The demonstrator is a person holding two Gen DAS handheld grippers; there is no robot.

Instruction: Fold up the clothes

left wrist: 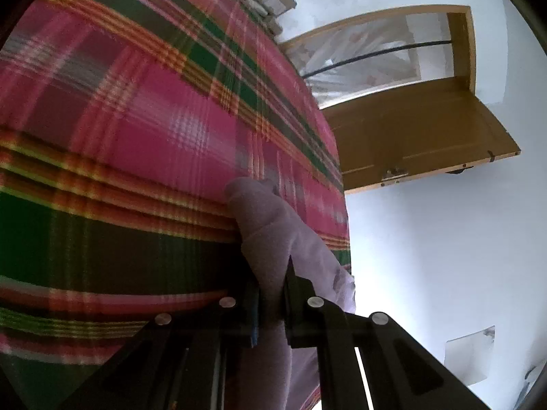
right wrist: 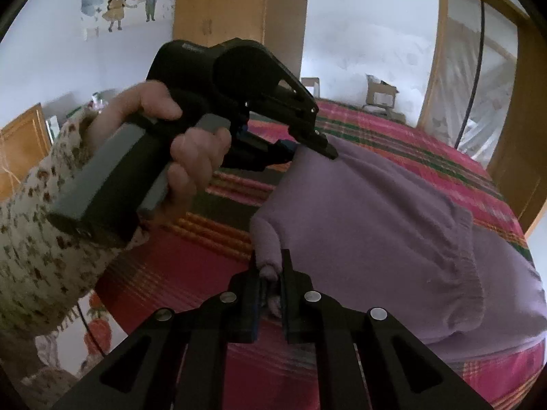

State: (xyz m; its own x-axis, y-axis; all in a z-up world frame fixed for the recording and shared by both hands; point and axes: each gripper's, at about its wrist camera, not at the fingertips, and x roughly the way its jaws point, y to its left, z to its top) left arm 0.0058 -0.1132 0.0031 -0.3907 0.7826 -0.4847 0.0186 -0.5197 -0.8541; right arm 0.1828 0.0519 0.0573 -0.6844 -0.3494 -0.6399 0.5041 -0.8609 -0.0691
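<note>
White walls, open wooden door, cartoon wall stickers, plaid-covered bed

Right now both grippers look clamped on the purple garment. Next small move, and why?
Probably lift both together and carry that edge across. The left gripper and right gripper each pinch the purple garment, most of which lies on the plaid bedcover.

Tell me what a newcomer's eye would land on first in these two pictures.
First the loud pink, green and orange plaid bedspread that fills the bed, with a lilac sweater spread across it. Next the two black grippers pinching that sweater along its near edge: the right gripper at the bottom of its own view, the left gripper held in a hand with a floral sleeve at left.
</note>
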